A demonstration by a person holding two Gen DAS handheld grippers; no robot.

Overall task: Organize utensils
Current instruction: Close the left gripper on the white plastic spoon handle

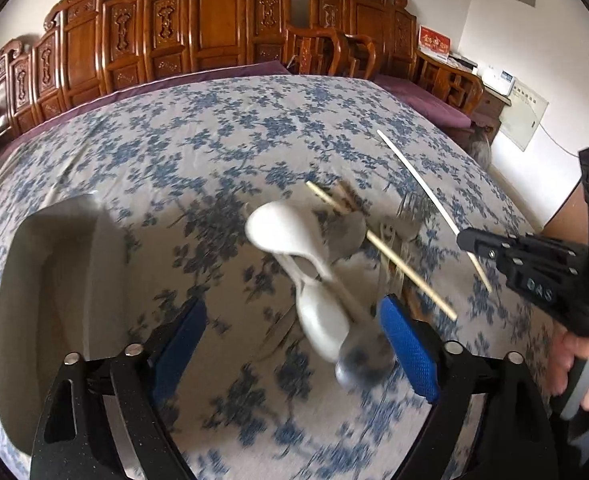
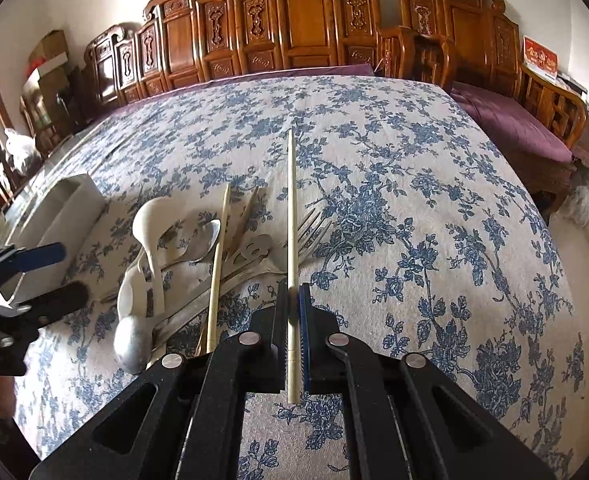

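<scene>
- Right gripper (image 2: 293, 300) is clamped on a pale chopstick (image 2: 292, 216), its pads pressed together against the stick near its lower end; the stick points toward 12 o'clock over the cloth, and a short butt pokes out below the pads.
- From the left wrist view that same chopstick (image 1: 418, 182) slants from 11 to 5 o'clock, held clear of the cloth (its lower tip is blurred).
- Left gripper (image 1: 290, 336) has its jaws wide apart, with nothing pressed between the blue pads; the utensil pile sits in and beyond the gap, and I cannot tell whether the pads touch anything.
- Utensil pile lies at 9 o'clock of the held stick: two white ceramic spoons (image 2: 146, 248), a metal spoon (image 2: 202, 240), a fork (image 2: 314, 224), a second chopstick (image 2: 219, 264) and a slotted metal piece, all overlapping.
- Motion blur smears most of the pile in the left wrist view; handles underneath cannot be sorted out.
- White tray (image 2: 66, 208) stands at 9 o'clock of the pile, partly hidden by the left gripper; its inside is hard to read.
- Blue-flowered cloth (image 2: 414, 200) covers the whole surface.
- Carved wooden furniture (image 2: 294, 20) lines the wall at 12 o'clock.
- At 3 o'clock in the left wrist view, a hand (image 1: 586, 364) grips the right tool, cut off by the frame edge.
</scene>
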